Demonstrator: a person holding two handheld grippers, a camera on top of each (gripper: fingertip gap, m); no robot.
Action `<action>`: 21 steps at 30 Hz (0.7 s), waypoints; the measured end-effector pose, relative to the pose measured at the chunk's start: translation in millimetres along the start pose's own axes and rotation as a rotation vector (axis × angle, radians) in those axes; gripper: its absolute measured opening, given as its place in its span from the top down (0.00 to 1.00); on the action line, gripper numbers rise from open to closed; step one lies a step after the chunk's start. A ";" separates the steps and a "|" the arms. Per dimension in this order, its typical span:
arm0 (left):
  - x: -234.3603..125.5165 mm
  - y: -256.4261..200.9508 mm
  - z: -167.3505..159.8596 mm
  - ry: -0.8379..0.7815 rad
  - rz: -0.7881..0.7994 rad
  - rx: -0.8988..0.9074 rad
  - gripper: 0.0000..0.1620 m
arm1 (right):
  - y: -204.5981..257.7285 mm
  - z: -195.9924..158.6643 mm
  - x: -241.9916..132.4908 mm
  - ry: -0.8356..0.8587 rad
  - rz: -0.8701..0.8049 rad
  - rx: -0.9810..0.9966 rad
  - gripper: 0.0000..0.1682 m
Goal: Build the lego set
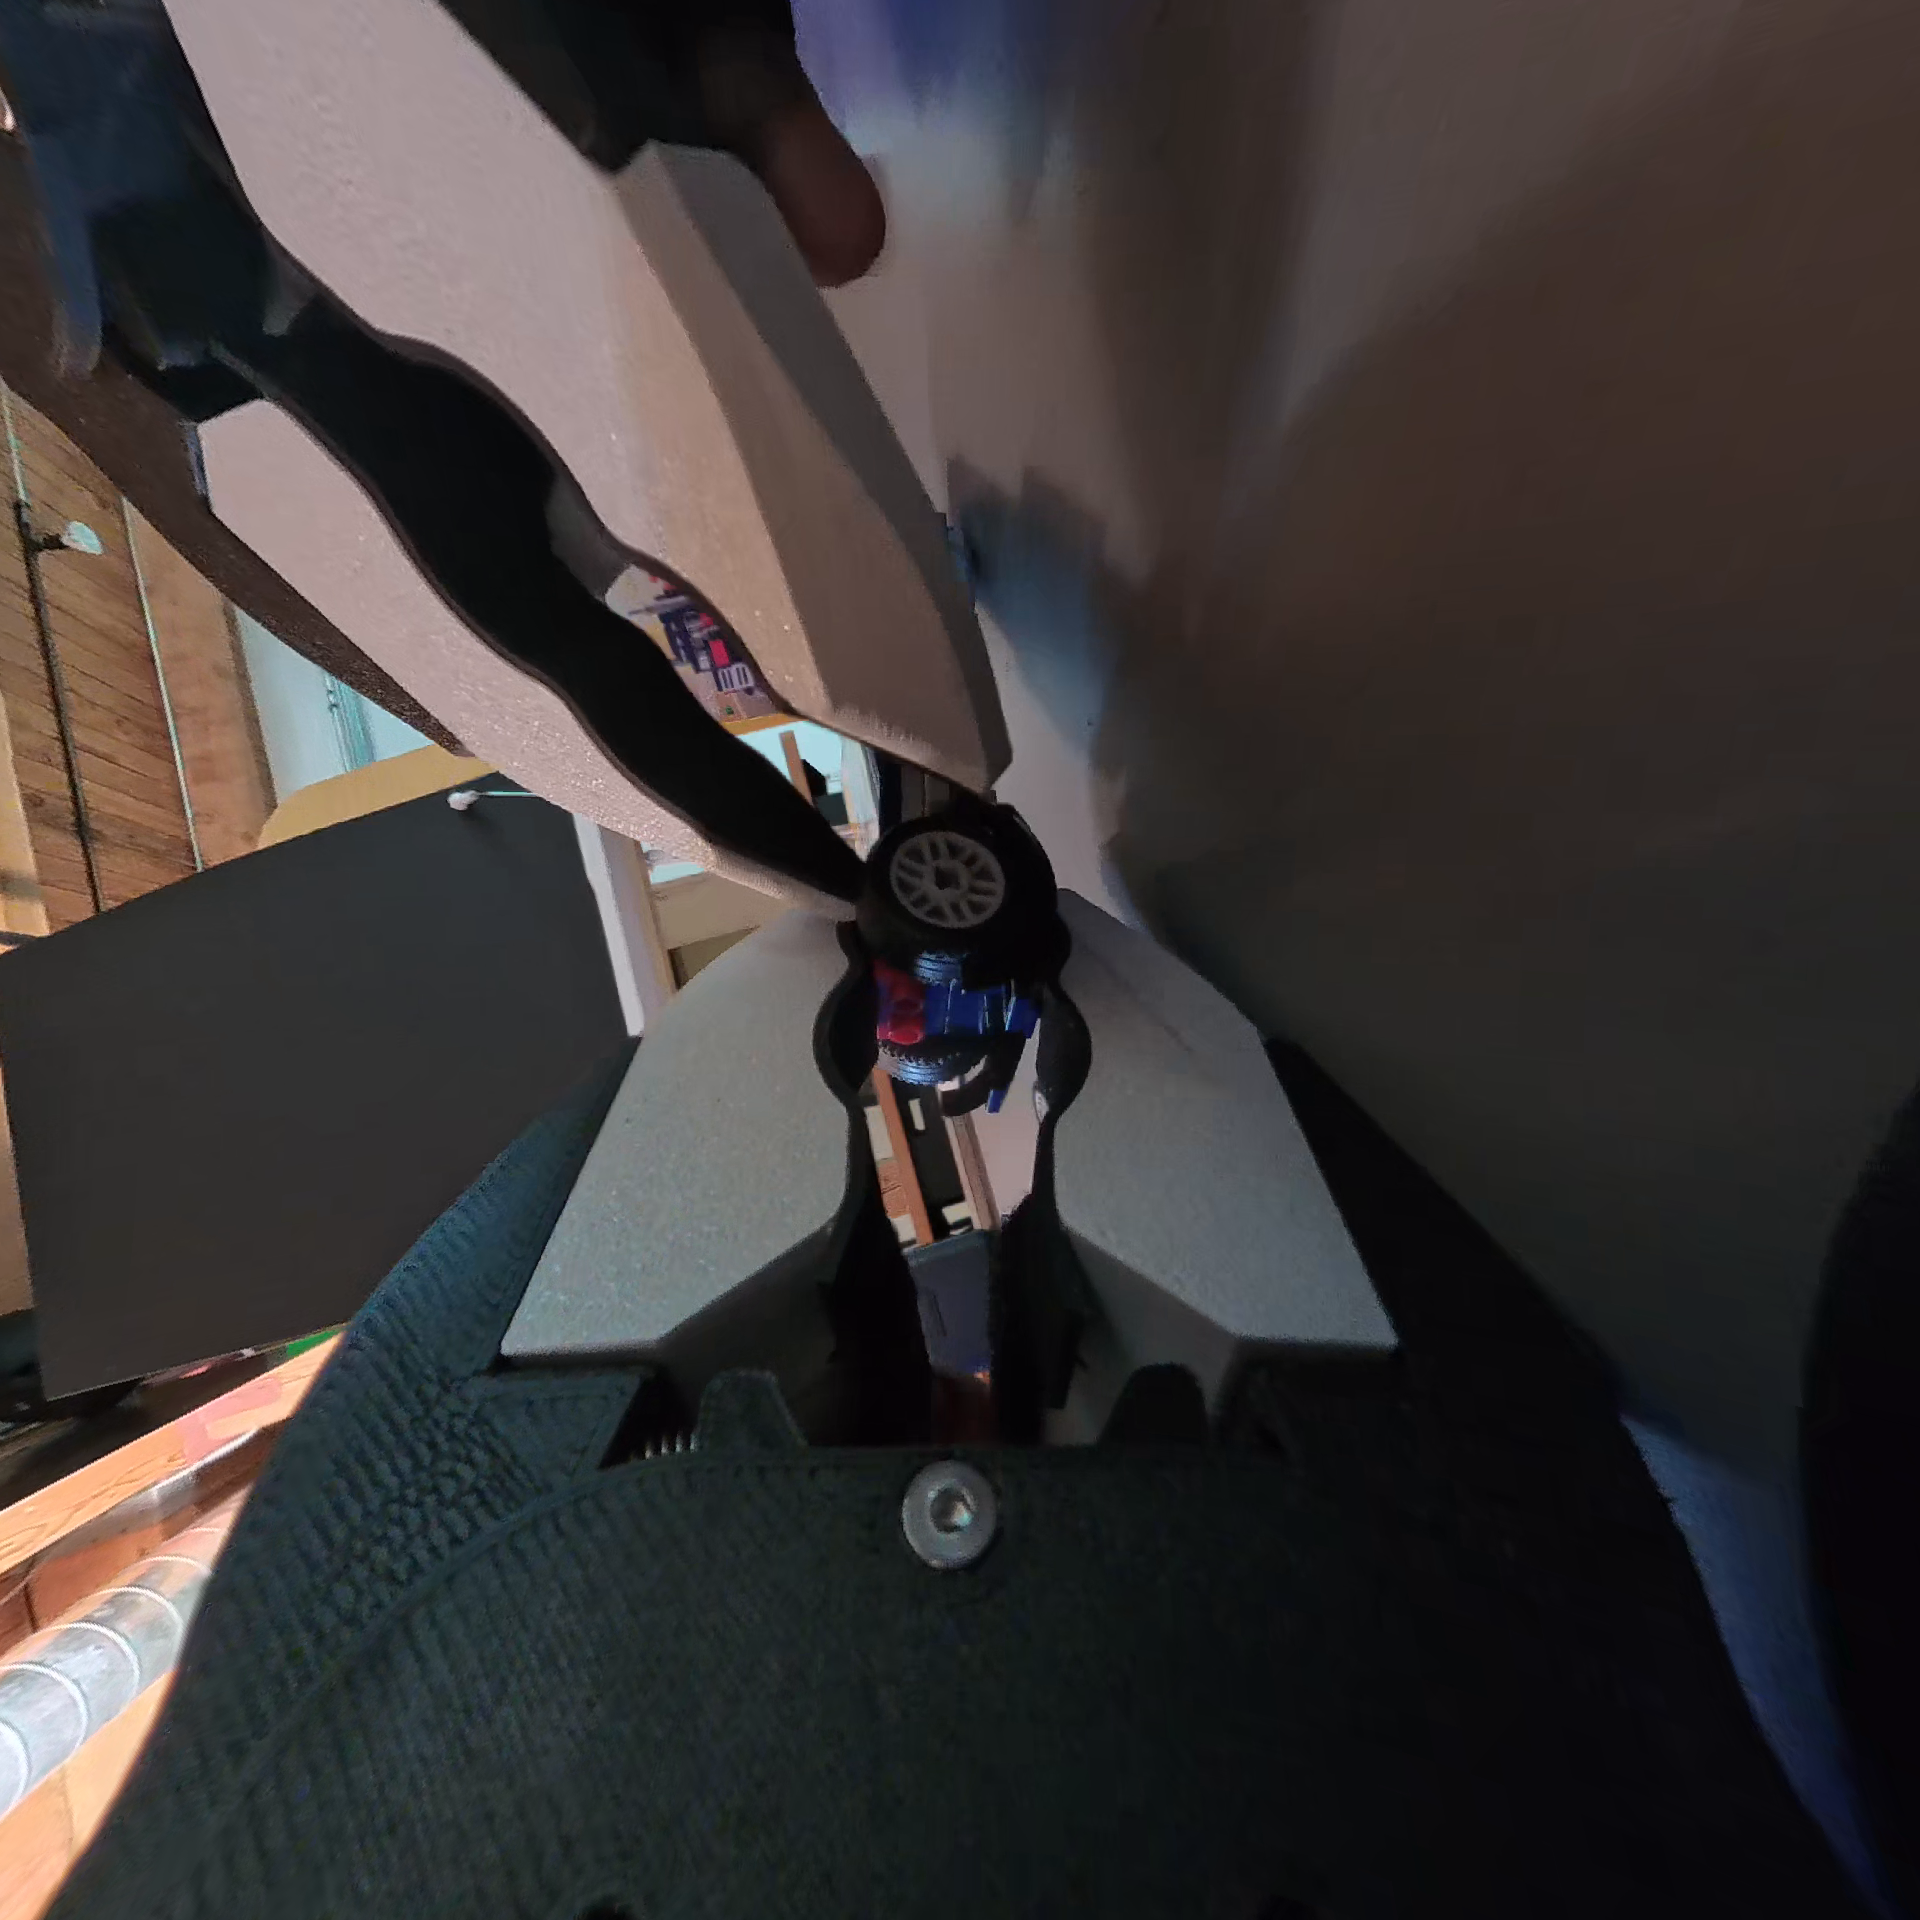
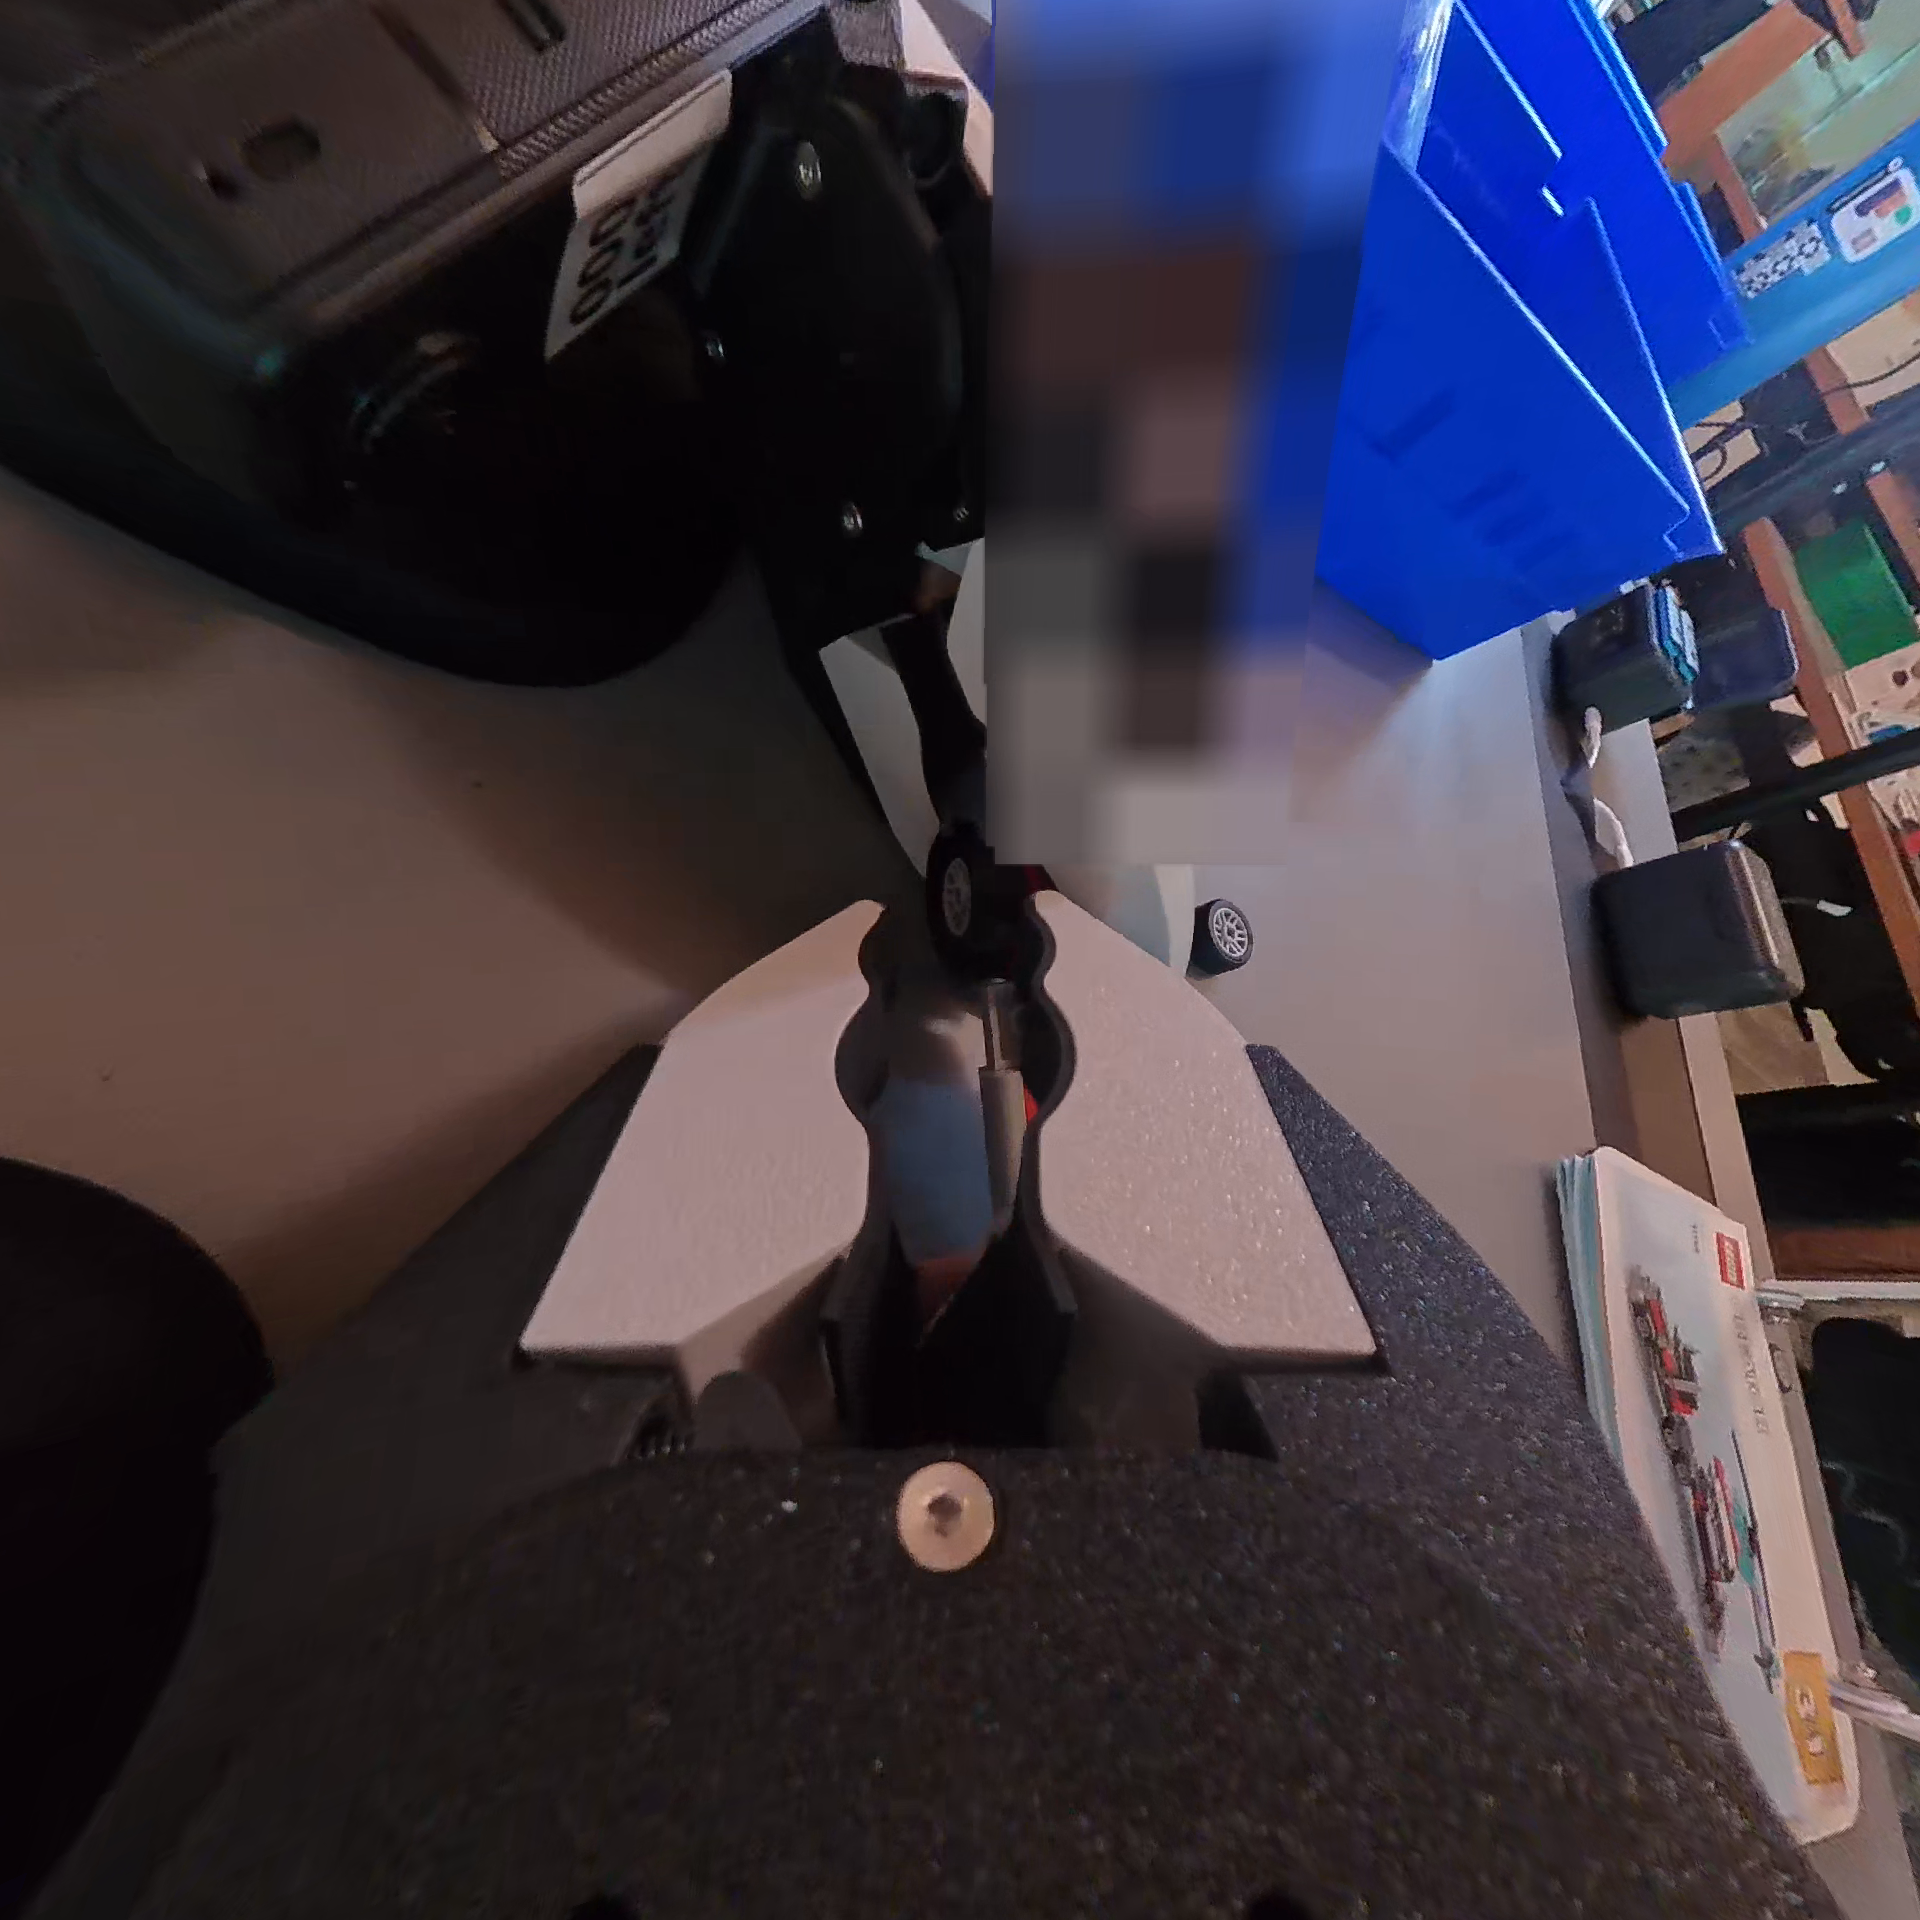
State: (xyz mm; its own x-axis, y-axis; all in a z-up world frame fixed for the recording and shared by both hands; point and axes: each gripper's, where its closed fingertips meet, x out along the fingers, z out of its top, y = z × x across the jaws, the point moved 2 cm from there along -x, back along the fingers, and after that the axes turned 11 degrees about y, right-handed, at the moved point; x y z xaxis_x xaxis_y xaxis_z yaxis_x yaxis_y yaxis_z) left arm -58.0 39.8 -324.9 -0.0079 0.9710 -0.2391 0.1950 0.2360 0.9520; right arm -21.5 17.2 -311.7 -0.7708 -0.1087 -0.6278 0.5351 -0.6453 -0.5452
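My left gripper [image 1: 951, 987] is shut on a small lego assembly [image 1: 951, 1013] of blue, red and black parts, with a black tyre under it. My right gripper [image 1: 920, 842] comes in from the upper left and is shut on a black wheel with a grey rim [image 1: 945, 878], which sits against the top of the assembly. In the right wrist view my right gripper [image 2: 961, 925] holds the same wheel [image 2: 956, 896] edge-on at its tips. The left gripper's dark fingers [image 2: 940, 717] reach down to it from above. A mosaic patch hides part of the assembly.
A loose wheel [image 2: 1226, 935] lies on the grey table [image 2: 1403, 883] just right of my grippers. An instruction booklet [image 2: 1683, 1455] lies at the table's right edge. Blue bins [image 2: 1507, 364] stand at the back right. A black board [image 1: 312, 1091] stands at the left. The tips of one gripper are about 5 cm away from the tips of the other.
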 end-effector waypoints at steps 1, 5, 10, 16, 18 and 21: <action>0.0 0.3 0.4 0.001 0.004 0.004 0.82 | 0.8 0.4 -0.6 -0.001 -0.001 -0.008 0.86; 0.9 2.0 1.1 0.009 0.022 0.023 0.82 | 4.9 4.8 -0.6 -0.022 -0.030 -0.019 0.82; 1.2 2.7 0.7 0.029 0.028 0.039 0.83 | -2.7 3.9 -2.1 -0.064 -0.035 0.087 0.86; 2.8 1.4 -1.8 0.028 0.009 0.006 0.83 | -25.1 9.9 -28.4 -0.272 -0.120 0.265 0.73; 3.6 0.4 -2.4 0.020 -0.005 -0.015 0.83 | -33.0 15.2 -39.2 -0.344 -0.171 0.295 0.69; 6.4 -2.8 -6.3 0.039 -0.067 -0.098 0.83 | -38.1 26.2 -53.0 -0.479 -0.129 0.399 0.66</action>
State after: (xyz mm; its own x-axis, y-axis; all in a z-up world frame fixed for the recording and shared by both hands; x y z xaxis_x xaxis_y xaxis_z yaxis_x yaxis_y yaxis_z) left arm -64.8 45.6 -327.9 -0.0562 0.9531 -0.2974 0.0961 0.3016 0.9486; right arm -10.1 27.7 -243.1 -0.9391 -0.2778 -0.2022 0.3287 -0.8979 -0.2927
